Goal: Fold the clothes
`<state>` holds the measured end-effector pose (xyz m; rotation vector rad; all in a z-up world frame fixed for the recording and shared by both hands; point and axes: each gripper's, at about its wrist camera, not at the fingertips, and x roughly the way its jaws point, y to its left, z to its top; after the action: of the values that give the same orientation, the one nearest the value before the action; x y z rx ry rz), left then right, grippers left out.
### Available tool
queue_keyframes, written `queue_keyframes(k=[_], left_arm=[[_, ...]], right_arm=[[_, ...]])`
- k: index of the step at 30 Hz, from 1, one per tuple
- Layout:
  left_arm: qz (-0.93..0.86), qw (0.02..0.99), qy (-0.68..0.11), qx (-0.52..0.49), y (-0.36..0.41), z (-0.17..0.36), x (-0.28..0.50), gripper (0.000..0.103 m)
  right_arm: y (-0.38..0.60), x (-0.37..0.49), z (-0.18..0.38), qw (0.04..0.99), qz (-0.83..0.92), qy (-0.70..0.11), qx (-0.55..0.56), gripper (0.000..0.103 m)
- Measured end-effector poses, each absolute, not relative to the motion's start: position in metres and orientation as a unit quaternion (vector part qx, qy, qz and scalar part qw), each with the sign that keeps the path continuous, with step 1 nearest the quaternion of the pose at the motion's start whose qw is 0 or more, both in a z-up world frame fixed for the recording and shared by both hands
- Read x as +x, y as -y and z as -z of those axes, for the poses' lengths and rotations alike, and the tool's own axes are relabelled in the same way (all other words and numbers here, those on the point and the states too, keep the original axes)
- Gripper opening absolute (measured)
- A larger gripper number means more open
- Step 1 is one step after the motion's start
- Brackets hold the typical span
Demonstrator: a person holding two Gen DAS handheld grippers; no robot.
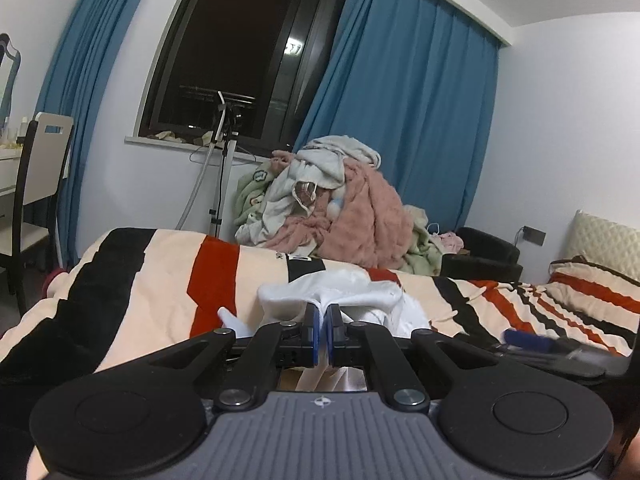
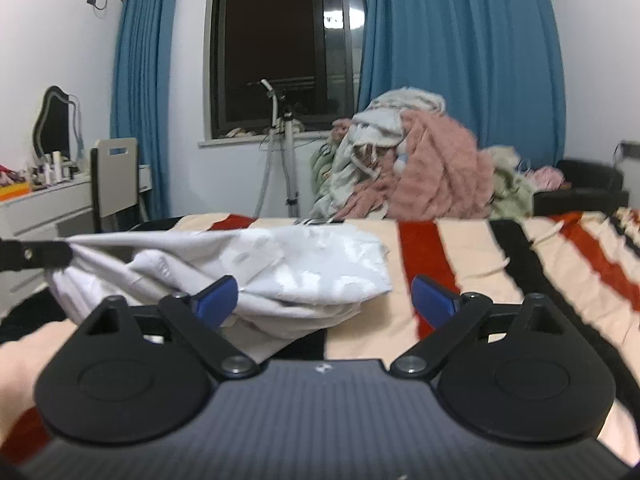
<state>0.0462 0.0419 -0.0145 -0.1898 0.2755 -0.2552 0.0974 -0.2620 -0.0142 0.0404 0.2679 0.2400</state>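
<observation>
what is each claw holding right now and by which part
Left claw is shut on the white garment, pinching a bunched fold at its edge. Right claw is open, holding nothing.

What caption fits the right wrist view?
Open right claw beside crumpled white cotton garment on striped bedspread.

crumpled white garment (image 2: 248,272) bunched on the striped bedspread (image 2: 460,248)

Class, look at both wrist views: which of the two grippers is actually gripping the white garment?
The left gripper: its blue pads are pressed together on the white garment. The right gripper differs, its jaws spread wide, with cloth lying between them but unpinched.
</observation>
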Motion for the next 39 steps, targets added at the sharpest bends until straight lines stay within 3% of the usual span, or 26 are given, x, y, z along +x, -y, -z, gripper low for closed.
queue_keyframes(k=[2,13,22,24,26,29,39], left_arm=[[0.128,0.978,-0.134,-0.091,-0.036,0.012,0.044,0.004],[0.116,0.974,-0.147,-0.126,-0.036,0.023,0.057,0.005],[0.085,0.964,-0.183,-0.171,-0.049,0.040,0.095,0.007],[0.080,0.964,-0.186,-0.171,-0.050,0.043,0.105,0.009],[0.075,0.964,-0.189,-0.172,-0.052,0.047,0.116,0.012],[0.067,0.961,-0.204,-0.176,-0.058,0.056,0.129,0.012],[0.039,0.945,-0.256,-0.199,-0.078,0.087,0.165,0.009]], right_arm=[[0.260,0.098,0.017,0.981,-0.126,-0.145,0.027,0.076],[0.245,0.136,0.059,0.963,-0.178,-0.191,0.073,0.076],[0.294,0.204,0.106,0.876,-0.206,-0.213,0.381,0.076],[0.291,0.220,0.110,0.870,-0.213,-0.216,0.388,0.070],[0.284,0.235,0.109,0.875,-0.222,-0.215,0.373,0.050],[0.278,0.255,0.100,0.885,-0.220,-0.192,0.362,0.031],[0.280,0.292,0.079,0.917,-0.148,-0.143,0.341,0.026]])
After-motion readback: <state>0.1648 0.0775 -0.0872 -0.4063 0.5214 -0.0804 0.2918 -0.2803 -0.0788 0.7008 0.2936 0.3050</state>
